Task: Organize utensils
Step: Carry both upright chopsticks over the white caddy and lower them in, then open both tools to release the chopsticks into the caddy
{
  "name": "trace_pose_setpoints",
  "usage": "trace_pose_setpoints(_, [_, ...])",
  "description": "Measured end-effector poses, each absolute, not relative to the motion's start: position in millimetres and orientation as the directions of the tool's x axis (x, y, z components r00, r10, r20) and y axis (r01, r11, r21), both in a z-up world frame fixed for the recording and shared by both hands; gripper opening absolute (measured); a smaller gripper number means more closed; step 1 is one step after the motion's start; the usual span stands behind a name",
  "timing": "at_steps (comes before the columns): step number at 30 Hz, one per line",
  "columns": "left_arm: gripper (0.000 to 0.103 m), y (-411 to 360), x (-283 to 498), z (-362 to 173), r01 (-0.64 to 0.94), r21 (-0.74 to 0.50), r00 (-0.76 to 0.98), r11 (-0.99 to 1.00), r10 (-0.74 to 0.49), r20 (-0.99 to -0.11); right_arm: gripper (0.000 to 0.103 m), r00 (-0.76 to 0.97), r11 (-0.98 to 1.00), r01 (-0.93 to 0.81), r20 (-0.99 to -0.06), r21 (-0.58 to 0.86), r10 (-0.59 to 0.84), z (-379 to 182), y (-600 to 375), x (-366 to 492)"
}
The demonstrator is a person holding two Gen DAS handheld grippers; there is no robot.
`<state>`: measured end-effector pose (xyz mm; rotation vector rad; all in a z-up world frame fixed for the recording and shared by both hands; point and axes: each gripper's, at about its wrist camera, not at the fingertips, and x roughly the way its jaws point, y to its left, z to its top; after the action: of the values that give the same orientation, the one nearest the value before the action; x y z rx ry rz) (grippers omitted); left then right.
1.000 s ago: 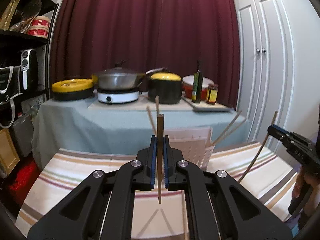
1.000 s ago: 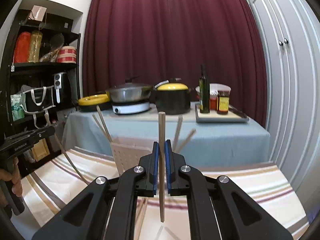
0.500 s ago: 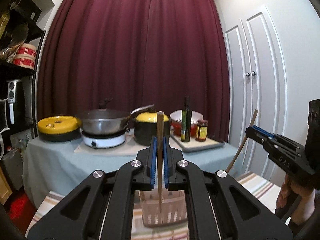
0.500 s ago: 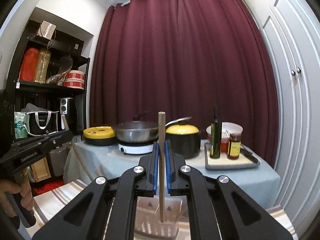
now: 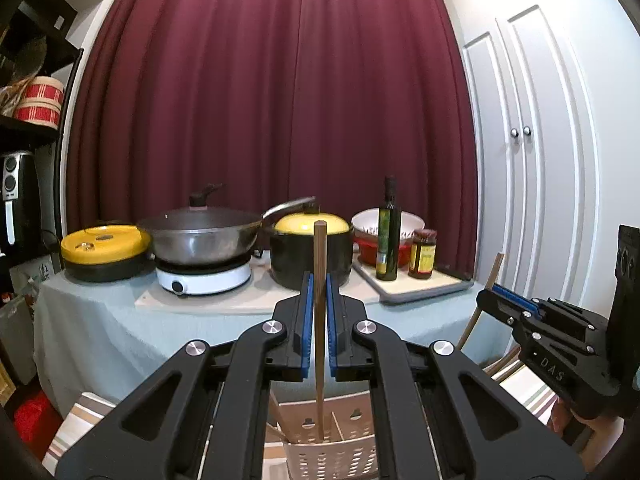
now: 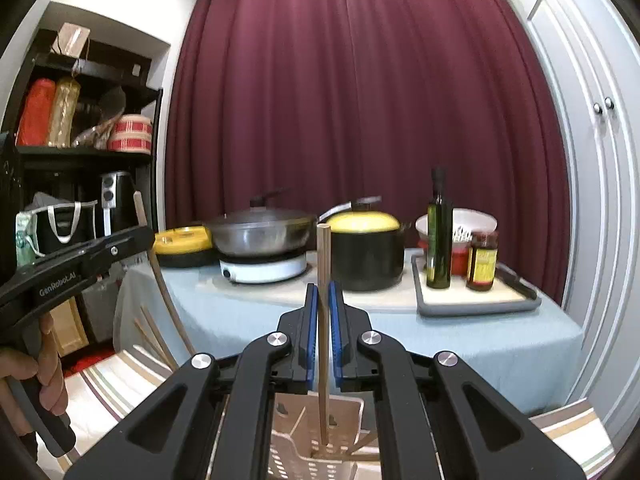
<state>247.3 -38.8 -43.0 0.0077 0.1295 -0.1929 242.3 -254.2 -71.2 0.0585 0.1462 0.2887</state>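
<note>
While both grippers were level with the striped cloth a second ago, they now hang higher, right over the basket [image 5: 332, 452]. The left gripper [image 5: 320, 320] is clamped on a chopstick [image 5: 320, 320] standing upright, its lower tip dipping inside the basket's rim. The right gripper [image 6: 323, 320] pinches its own chopstick [image 6: 323, 320] the same way, tip down among the sticks already leaning in the compartments. That lift puts both sticks in line for dropping; I'd say letting go is all that's left for this pair. Which compartment each tip sits in, I can't tell.
</note>
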Motion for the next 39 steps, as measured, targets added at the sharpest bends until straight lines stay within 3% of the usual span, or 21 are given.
trace_pose_setpoints(8, [0.008,-37.4,261.5,-76.1,0.21,-0.018,0.957,0.978,-0.209,-0.202,0.008,0.939,0.96,-0.275,-0.196,0.057,0.281,-93.8,-245.1,249.7])
trace_pose_setpoints(11, [0.018,-38.7,259.2,-78.1,0.221,-0.014,0.954,0.975,-0.219,-0.206,0.024,0.939,0.959,-0.278,-0.196,0.05,0.283,-91.5,-243.6,247.0])
trace_pose_setpoints(12, [0.028,-38.5,256.8,-77.6,0.223,-0.015,0.954,0.975,-0.221,-0.204,0.035,0.943,0.961,-0.273,-0.187,0.044,0.276,-89.7,-243.4,243.8])
trace_pose_setpoints(13, [0.032,-38.4,254.1,-76.5,0.226,-0.016,0.954,0.974,-0.225,-0.199,0.04,0.945,0.962,-0.271,-0.179,0.04,0.273,-88.0,-243.5,241.7])
trace_pose_setpoints(18, [0.042,-37.8,237.2,-71.8,0.239,-0.011,0.953,0.971,-0.237,-0.19,0.046,0.953,0.964,-0.264,-0.146,0.02,0.264,-73.5,-243.4,224.5])
trace_pose_setpoints(28, [0.044,-31.5,187.4,-73.5,0.244,-0.019,0.95,0.97,-0.243,-0.195,0.048,0.963,0.972,-0.232,-0.134,0.025,0.233,-70.7,-252.5,170.4])
trace_pose_setpoints(39, [0.044,-25.1,128.3,-126.3,0.194,0.026,0.943,0.981,-0.179,-0.281,0.048,0.944,0.981,-0.196,-0.267,0.016,0.193,-135.3,-249.2,116.8])
